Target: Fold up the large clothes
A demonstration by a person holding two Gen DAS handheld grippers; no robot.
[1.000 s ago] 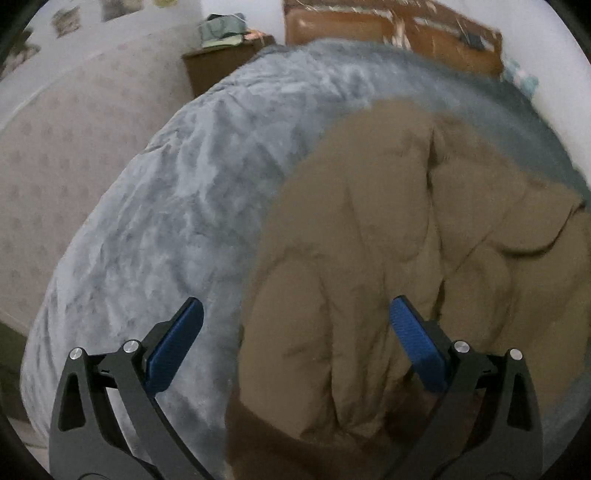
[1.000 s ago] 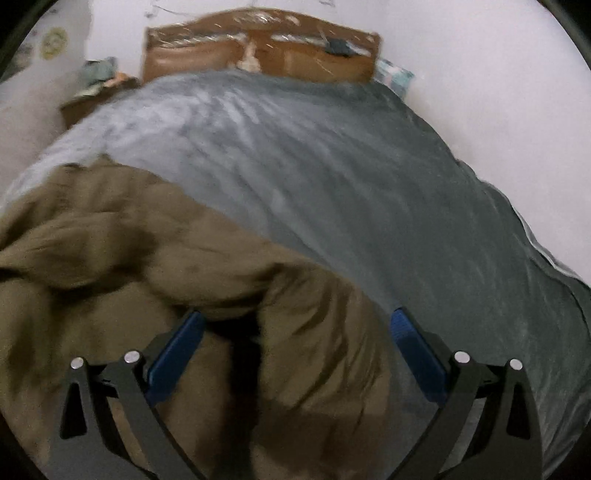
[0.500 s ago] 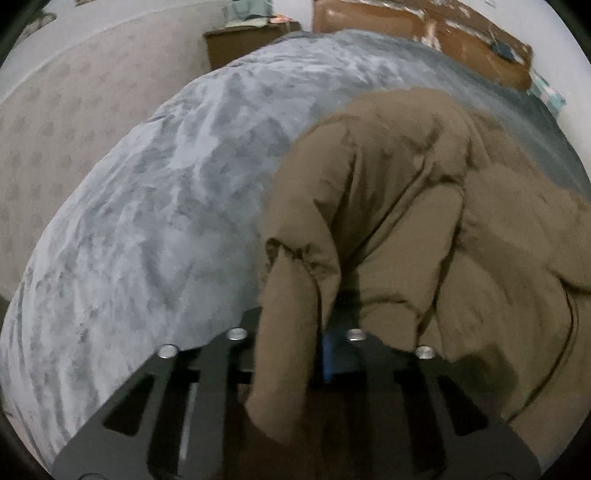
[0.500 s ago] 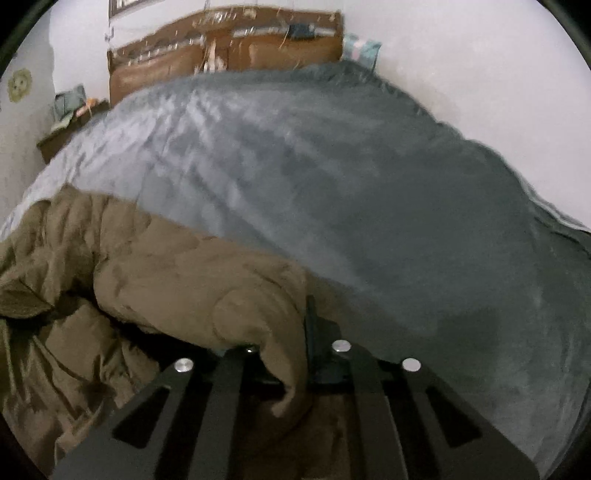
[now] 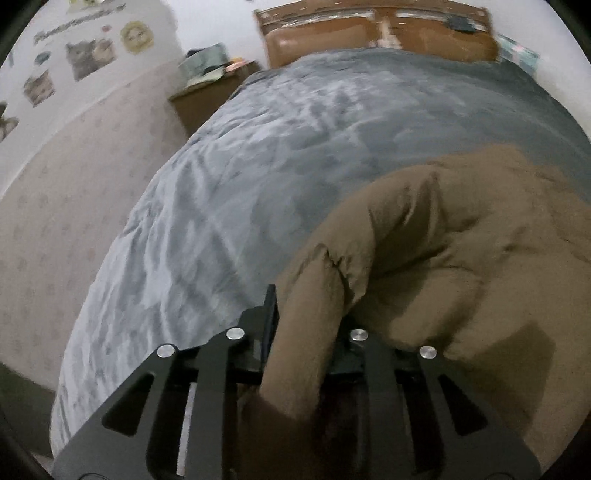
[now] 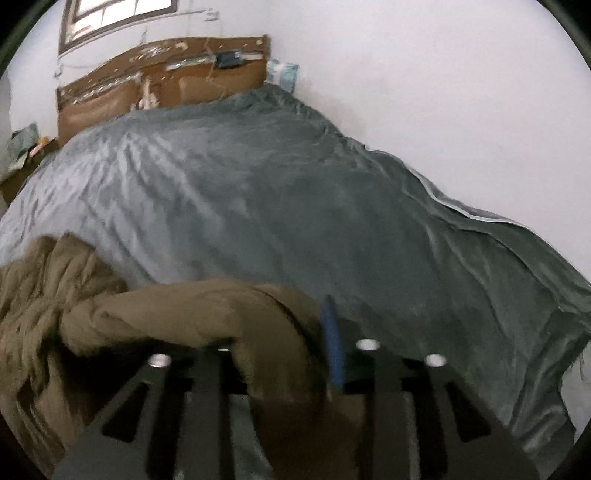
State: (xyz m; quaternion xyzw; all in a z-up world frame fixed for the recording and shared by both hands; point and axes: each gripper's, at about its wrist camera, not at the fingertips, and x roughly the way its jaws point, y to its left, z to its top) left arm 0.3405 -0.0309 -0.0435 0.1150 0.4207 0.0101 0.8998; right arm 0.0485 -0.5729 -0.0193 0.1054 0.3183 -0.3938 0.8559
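A large brown padded jacket lies bunched on a grey-blue bed cover. My left gripper is shut on a fold of the jacket, which rises between the jaws and drapes over them. In the right wrist view the jacket fills the lower left. My right gripper is shut on another fold of it; one blue pad shows beside the cloth. Both held folds are lifted off the bed cover.
A brown headboard stands at the bed's far end. A wooden nightstand with clutter sits to the left of the bed. A white wall runs along the bed's right side. Patterned floor lies left.
Both grippers were open over the jacket a second ago and have shut on folds of it. Both have since lifted, pulling the cloth up and toward the bed's near end.
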